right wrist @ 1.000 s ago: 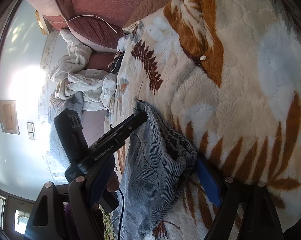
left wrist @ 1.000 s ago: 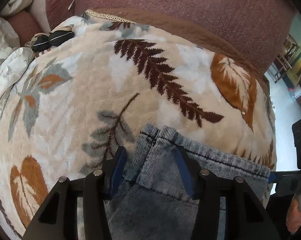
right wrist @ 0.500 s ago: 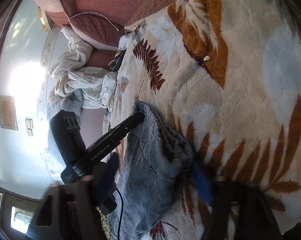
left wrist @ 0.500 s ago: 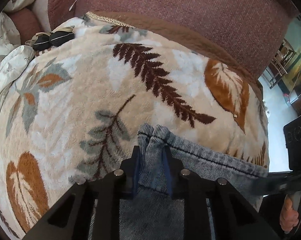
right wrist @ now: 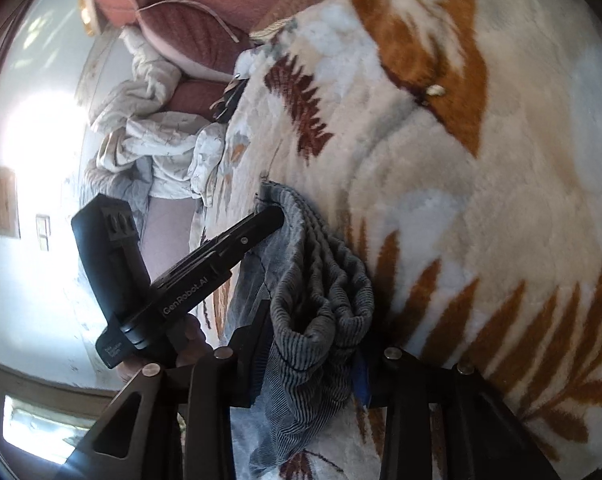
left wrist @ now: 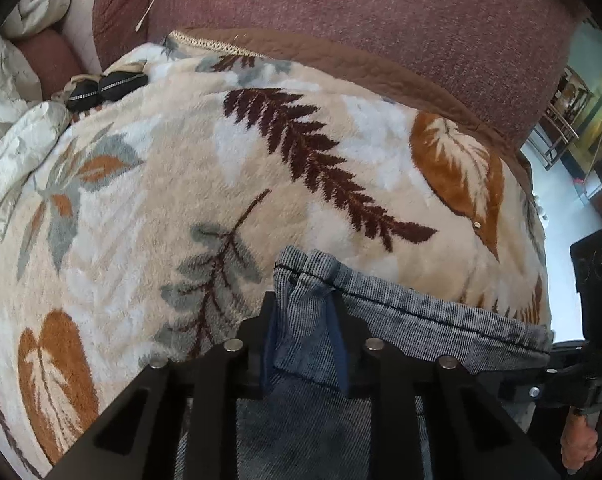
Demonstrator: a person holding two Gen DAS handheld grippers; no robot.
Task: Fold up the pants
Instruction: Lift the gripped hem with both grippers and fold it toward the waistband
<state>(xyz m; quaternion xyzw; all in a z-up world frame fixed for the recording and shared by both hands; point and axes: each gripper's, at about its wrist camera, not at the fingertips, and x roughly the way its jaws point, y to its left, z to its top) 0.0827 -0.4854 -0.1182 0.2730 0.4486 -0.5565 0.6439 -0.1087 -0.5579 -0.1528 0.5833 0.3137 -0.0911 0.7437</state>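
While clamped on the pants [left wrist: 401,316], both grippers' jaws nearly closed.

Right tool [right wrist: 309,360] clamped on bunched pants [right wrist: 321,300] hem (leaf-print blanket [right wrist: 481,220] beneath); left tool [right wrist: 269,216] pinching far corner.

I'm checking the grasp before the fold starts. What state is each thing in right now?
pants: gathered edge lying on the blanket, pinched at two spots
left gripper: shut on the pants
right gripper: shut on the pants
blanket: spread flat under the pants
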